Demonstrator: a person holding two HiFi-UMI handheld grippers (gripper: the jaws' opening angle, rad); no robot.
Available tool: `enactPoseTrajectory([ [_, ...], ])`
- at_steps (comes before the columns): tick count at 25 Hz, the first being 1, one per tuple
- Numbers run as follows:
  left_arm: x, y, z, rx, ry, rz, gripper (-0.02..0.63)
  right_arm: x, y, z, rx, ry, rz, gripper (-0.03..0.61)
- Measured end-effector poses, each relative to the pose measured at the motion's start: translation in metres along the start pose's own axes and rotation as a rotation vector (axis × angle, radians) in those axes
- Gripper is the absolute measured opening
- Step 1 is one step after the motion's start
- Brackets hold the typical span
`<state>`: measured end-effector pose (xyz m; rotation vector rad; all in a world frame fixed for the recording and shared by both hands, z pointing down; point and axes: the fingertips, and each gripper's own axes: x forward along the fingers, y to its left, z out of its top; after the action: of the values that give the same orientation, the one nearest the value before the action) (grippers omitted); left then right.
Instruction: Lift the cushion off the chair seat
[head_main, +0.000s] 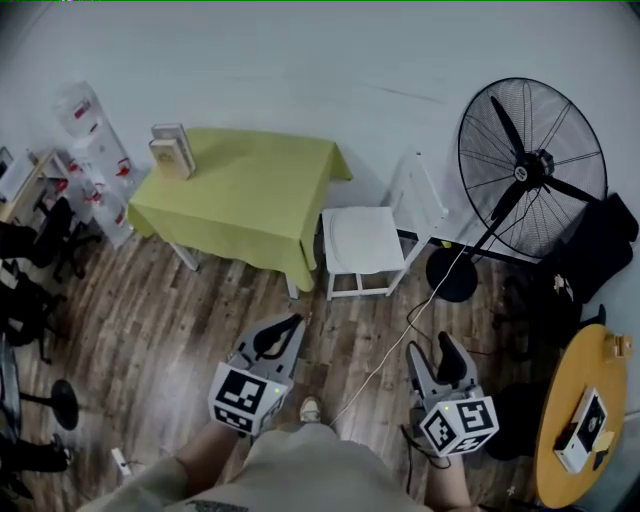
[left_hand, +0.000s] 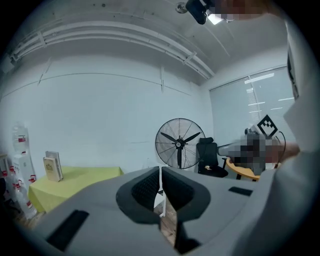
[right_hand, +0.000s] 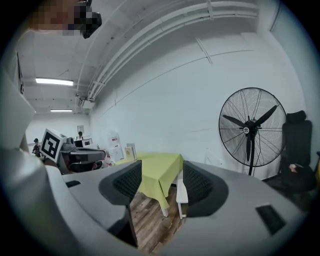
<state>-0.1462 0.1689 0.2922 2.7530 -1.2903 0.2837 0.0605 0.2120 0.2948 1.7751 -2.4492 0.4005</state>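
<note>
Closest in, low in the head view: left gripper (head_main: 288, 325) with jaws drawn almost together on nothing, right gripper (head_main: 447, 348) with jaws spread wide and empty.

Well apart from both, across the wood floor (head_main: 200, 300): white cushion (head_main: 362, 240), flat on the seat of the white chair (head_main: 428, 190) and covering nearly all of it. Looks thin, soft and light. Probably sags or folds if pinched at one corner only. Seems fabric-covered, so neither slippery nor fragile. Best taken at the near front edge, or at both side edges with one gripper each, jaws opened enough to bite the rim without catching the seat beneath.

Just left of the chair: table under a yellow-green cloth (head_main: 245, 195), with books (head_main: 172, 150) upright at its far corner. To the right: large standing fan (head_main: 530, 170), with a cable (head_main: 400, 340) trailing over the floor.
</note>
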Motion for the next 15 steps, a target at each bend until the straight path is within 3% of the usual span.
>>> enactPoseTrajectory([
  [5, 0.031, 0.034, 0.000, -0.001, 0.009, -0.014, 0.032, 0.044, -0.005, 0.003, 0.018, 0.021, -0.012, 0.256],
  [15, 0.084, 0.058, -0.009, -0.024, 0.023, -0.035, 0.032, 0.101, -0.031, -0.006, 0.022, 0.074, -0.016, 0.258],
])
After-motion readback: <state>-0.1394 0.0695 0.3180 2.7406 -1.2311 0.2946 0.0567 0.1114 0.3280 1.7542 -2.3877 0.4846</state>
